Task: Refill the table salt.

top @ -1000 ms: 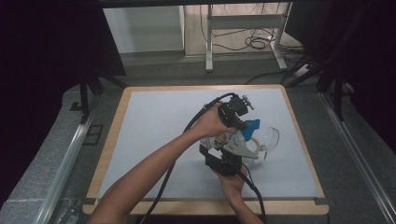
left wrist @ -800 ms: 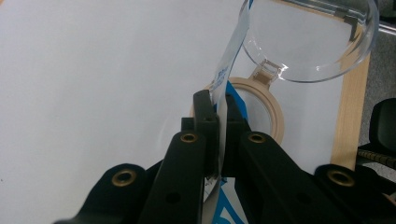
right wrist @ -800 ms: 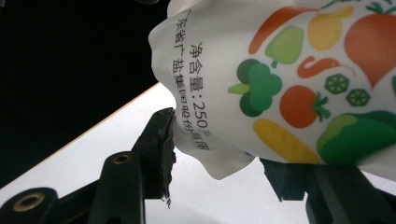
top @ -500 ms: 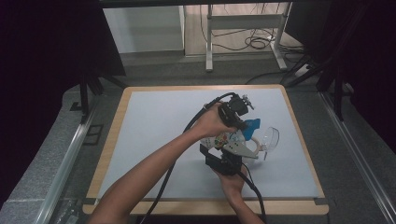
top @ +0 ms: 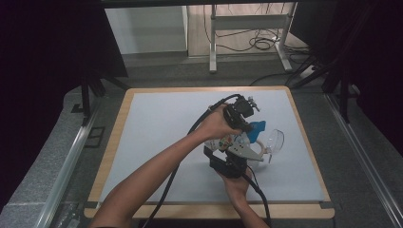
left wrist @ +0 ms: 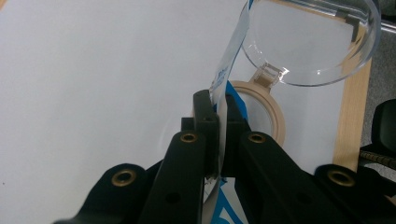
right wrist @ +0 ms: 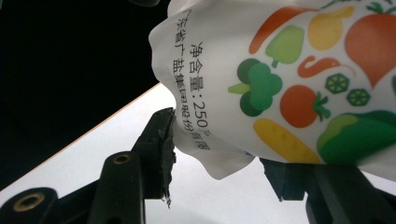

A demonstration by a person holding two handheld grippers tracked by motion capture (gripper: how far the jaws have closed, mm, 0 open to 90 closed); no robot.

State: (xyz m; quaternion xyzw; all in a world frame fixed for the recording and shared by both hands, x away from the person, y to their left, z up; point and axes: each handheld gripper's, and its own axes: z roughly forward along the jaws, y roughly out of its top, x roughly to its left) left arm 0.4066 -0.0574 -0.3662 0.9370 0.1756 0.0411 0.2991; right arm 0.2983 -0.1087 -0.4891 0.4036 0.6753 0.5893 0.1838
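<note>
Pouring step: left gripper [left wrist: 217, 140] pinches the bag [right wrist: 299, 84] top, right gripper [right wrist: 219, 154] clasps its base, above the jar [left wrist: 259, 109]; next, tilt toward jar mouth.

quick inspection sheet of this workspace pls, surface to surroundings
surface: pale mat on a wood-edged table, bare apart from the work
job's things: pouch printed with vegetables, held up between both grippers; clear jar with tan ring beside it
clutter: nothing seen
grippers: left gripper shut on the pouch's flat edge; right gripper jaws either side of its lower end
cables: black cable trailing off the near edge
surroundings: metal stand, floor wires behind
</note>
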